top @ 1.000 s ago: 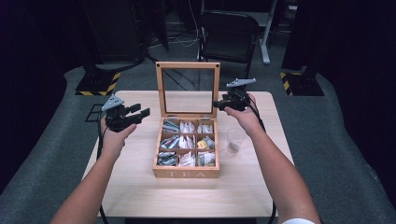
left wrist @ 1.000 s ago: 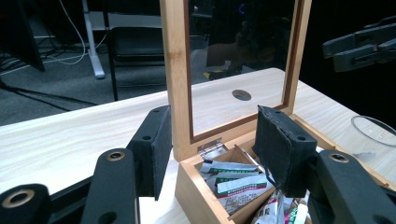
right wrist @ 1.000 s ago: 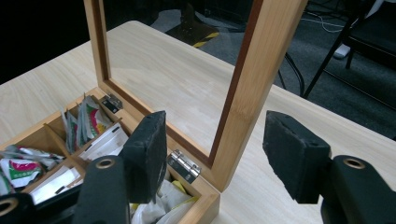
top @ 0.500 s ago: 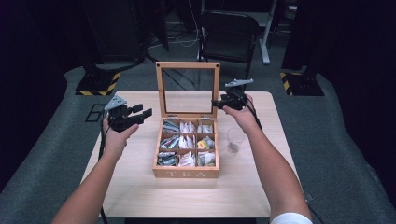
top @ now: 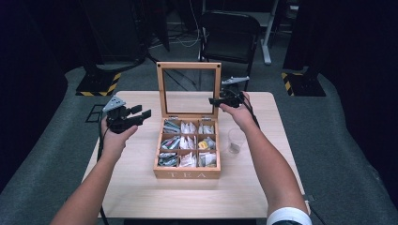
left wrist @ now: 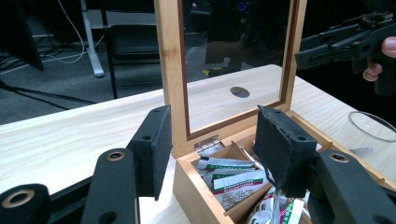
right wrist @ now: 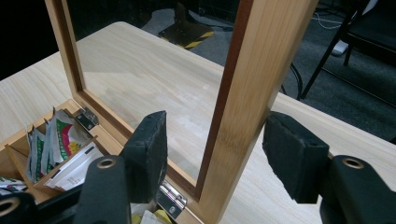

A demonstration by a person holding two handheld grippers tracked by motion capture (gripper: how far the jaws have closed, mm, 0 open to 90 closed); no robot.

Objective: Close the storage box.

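A wooden tea box (top: 187,174) stands mid-table, its compartments full of tea bags (top: 187,143). Its glass-paned lid (top: 188,65) stands upright at the back. My right gripper (top: 213,101) is at the lid's right edge. In the right gripper view the lid's side rail (right wrist: 247,84) lies between the jaws of the right gripper (right wrist: 215,154); a gap shows at the left pad (right wrist: 149,149), and the jaws have just opened a little. My left gripper (top: 143,112) hovers left of the box, open and holding nothing; the left gripper (left wrist: 210,149) faces the box's back corner (left wrist: 191,182).
An empty clear glass (top: 236,140) stands on the table right of the box, under my right forearm. A black chair (top: 230,33) sits beyond the table's far edge. Bare tabletop (top: 141,192) lies in front of the box and to its left.
My right gripper has shifted left and slightly down, so that its jaws now straddle the lid's right rail. The left gripper, the box and the glass have stayed put.
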